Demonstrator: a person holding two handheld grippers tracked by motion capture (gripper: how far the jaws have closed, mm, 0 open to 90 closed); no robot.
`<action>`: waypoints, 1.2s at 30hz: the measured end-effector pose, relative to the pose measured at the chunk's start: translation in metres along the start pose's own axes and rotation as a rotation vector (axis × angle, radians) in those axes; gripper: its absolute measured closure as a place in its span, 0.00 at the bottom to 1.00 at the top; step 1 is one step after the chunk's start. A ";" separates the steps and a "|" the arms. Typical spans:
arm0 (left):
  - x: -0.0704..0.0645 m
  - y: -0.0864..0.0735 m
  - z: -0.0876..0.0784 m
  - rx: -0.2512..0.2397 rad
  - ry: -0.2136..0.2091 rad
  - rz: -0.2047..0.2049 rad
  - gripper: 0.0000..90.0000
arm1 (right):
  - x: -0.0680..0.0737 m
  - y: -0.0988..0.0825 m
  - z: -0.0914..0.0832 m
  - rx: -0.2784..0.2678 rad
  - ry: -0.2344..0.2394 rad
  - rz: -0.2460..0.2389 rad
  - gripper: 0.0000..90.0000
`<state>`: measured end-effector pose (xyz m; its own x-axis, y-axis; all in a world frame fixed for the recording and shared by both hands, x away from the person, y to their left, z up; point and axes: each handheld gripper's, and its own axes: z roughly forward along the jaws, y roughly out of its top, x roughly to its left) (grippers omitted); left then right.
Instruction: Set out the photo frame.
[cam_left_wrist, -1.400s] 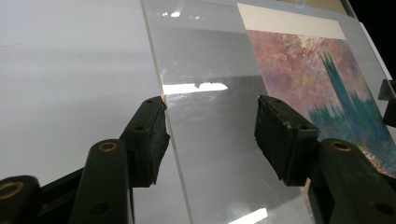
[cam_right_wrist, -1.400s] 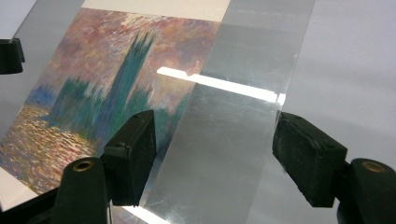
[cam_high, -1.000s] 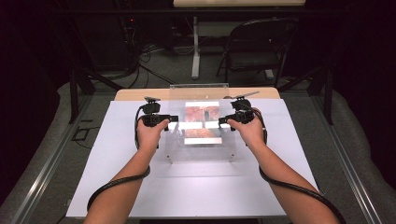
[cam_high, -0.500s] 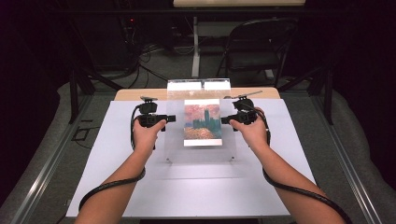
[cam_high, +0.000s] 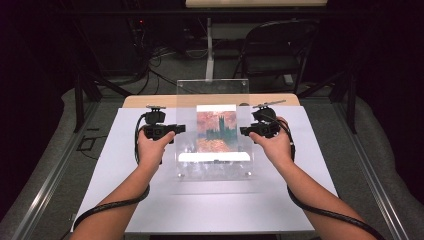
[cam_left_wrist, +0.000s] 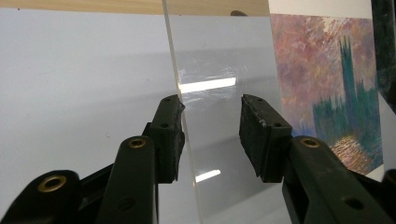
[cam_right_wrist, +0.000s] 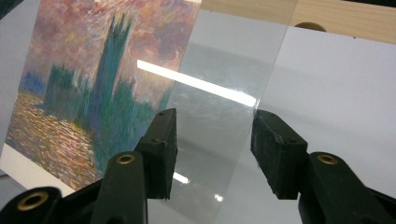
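From the high view, a white table (cam_high: 210, 200) filled the middle of the frame. A clear sheet (cam_high: 212, 95) stood tilted up in the center, and its top edge reached past the far side of the table. A picture (cam_high: 216, 131) of a dark tower and a pink sky showed behind the sheet, in the center. The left gripper (cam_high: 176, 129) was at the sheet's left edge, held by the left hand (cam_high: 151, 147). The right gripper (cam_high: 244, 131) was at the sheet's right edge, held by the right hand (cam_high: 275, 145). A black chair (cam_high: 277, 45) stood in the upper right of the frame. No writing could be read.

In the left gripper view, the left gripper (cam_left_wrist: 211, 135) had its jaws spread apart. The sheet's (cam_left_wrist: 224, 93) left edge ran just beside the left jaw, and the other jaw stood well away from the sheet's face. The picture (cam_left_wrist: 327, 88) was at the right of the frame. The white table (cam_left_wrist: 79, 93) filled the left.

In the right gripper view, the right gripper (cam_right_wrist: 212, 149) also had its jaws spread apart. The sheet (cam_right_wrist: 224, 84) passed between them, and its right edge came down just beside the right jaw. I could not tell if a jaw touched it. The picture (cam_right_wrist: 98, 84) filled the upper left of the frame. The table (cam_right_wrist: 336, 93) was at the right.
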<state>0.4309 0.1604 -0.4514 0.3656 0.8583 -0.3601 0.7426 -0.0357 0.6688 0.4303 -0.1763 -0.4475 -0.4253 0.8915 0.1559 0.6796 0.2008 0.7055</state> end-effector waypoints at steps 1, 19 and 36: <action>-0.001 -0.001 -0.002 -0.005 -0.001 0.006 0.67 | 0.001 -0.001 -0.002 -0.008 -0.003 -0.004 0.57; -0.014 -0.016 -0.030 -0.050 -0.004 0.077 0.73 | 0.011 -0.014 -0.033 -0.054 0.015 -0.055 0.64; -0.021 -0.035 -0.054 -0.084 -0.029 0.126 0.79 | 0.019 -0.031 -0.058 -0.100 0.035 -0.096 0.70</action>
<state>0.3671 0.1714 -0.4315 0.4700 0.8344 -0.2878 0.6409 -0.0984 0.7613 0.3668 -0.1895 -0.4263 -0.5077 0.8548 0.1071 0.5725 0.2419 0.7834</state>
